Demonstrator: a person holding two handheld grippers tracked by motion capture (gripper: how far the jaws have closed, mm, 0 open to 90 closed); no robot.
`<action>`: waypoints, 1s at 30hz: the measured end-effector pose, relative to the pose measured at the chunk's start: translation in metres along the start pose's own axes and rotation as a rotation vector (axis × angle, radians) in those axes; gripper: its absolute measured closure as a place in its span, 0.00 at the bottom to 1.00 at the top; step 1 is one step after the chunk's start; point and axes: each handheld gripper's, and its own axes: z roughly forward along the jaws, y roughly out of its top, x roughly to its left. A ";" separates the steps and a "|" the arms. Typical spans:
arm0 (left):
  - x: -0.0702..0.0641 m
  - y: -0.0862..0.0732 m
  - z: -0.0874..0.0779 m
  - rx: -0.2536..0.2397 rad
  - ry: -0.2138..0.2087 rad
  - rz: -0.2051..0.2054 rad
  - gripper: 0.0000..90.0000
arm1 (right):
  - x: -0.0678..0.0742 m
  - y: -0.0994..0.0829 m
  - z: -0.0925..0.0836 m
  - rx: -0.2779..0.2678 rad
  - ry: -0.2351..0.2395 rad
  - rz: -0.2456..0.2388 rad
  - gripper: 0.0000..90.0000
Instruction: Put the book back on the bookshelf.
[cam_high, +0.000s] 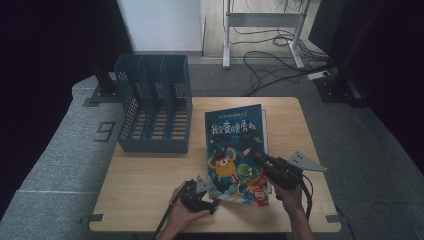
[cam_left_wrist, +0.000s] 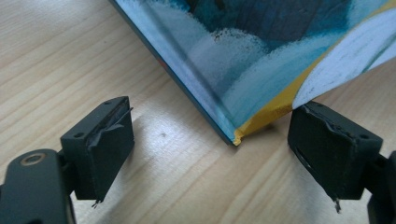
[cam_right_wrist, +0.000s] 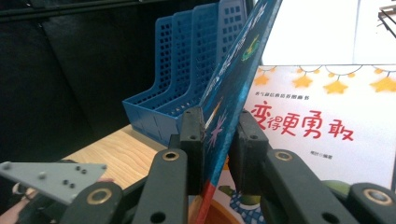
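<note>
Here the book cover (cam_right_wrist: 233, 84) sits clamped within the right tool (cam_right_wrist: 220, 140).

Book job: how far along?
Done: right gripper is shut on the book's cover, raised off the title page. In hand: left gripper open at the book's corner, not gripping. Left: book not yet in the file rack.

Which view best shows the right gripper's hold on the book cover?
The right gripper view: the right gripper has both jaws clamped on the raised front cover, with the title page beneath. The high view shows that gripper over the book's right edge, the grip small and dark. The left gripper view shows a book corner between open jaws.
</note>
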 end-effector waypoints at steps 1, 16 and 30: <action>0.001 0.000 0.000 0.001 0.003 0.000 0.16 | 0.000 0.000 0.000 -0.001 0.001 -0.001 0.84; 0.007 0.003 0.004 -0.009 0.018 -0.018 0.16 | 0.005 0.002 -0.001 -0.015 0.045 -0.014 0.89; 0.018 0.004 0.006 -0.028 0.054 -0.057 0.16 | 0.009 0.002 0.000 0.006 0.081 -0.043 0.91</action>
